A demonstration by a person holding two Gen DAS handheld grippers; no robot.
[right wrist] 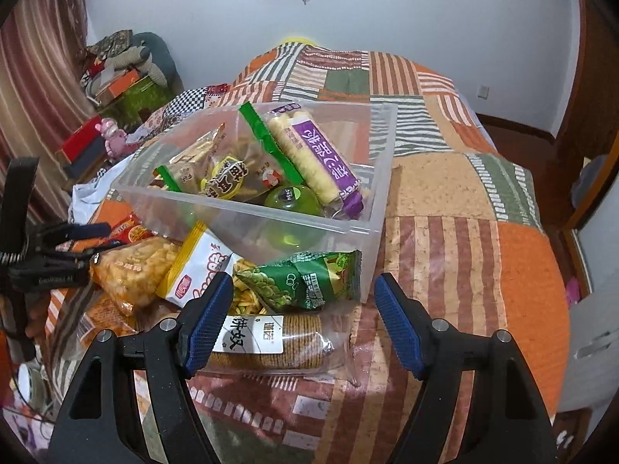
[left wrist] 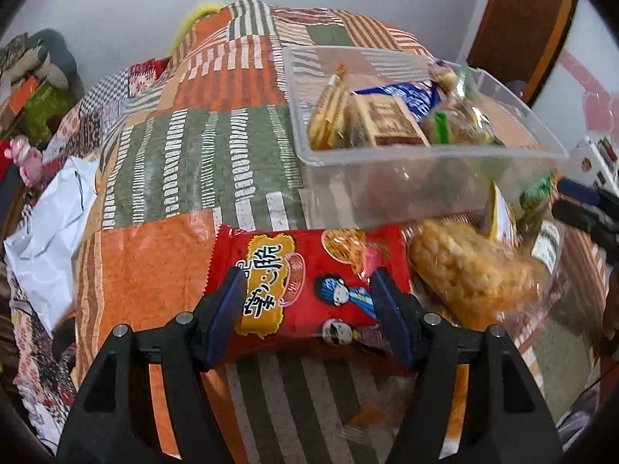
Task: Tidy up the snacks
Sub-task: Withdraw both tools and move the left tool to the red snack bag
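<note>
Left gripper [left wrist: 305, 305]: jaws about half open, straddling the red packet [left wrist: 309, 290], one pad at each side of it; no pinch to be seen, wrapper not creased by the pads, packet lying flat on the bed quilt [left wrist: 185, 154]. Just right of it a clear bag of golden puffs [left wrist: 468, 270], touching or nearly touching the red packet's end. Beyond both, the clear plastic bin [left wrist: 425, 178], already part filled with snacks.

Right gripper [right wrist: 305, 328]: jaws likewise about half open, nothing gripped. Left pad over the labelled end of a sleeve of round crackers [right wrist: 286, 344], right pad out over bare quilt, so the sleeve only partly between them. Just behind, a green packet [right wrist: 305, 278] leaning against the bin's near wall [right wrist: 271, 224]; left of that a white and yellow bag [right wrist: 197, 270] and the puffs again. Inside the bin: a purple wrapped roll [right wrist: 317, 158], a green cup [right wrist: 290, 197], several small packets.

Step in hand, as a judgement: reaching for the next loose snacks beside the bin, one per hand, grasp not yet made. Next move calls for settling lower and closing on the red packet across its middle; for the crackers, shifting left first to centre the sleeve, then closing gently, crackers being brittle. After that, lifting clear over the near wall and dropping in the open space
</note>
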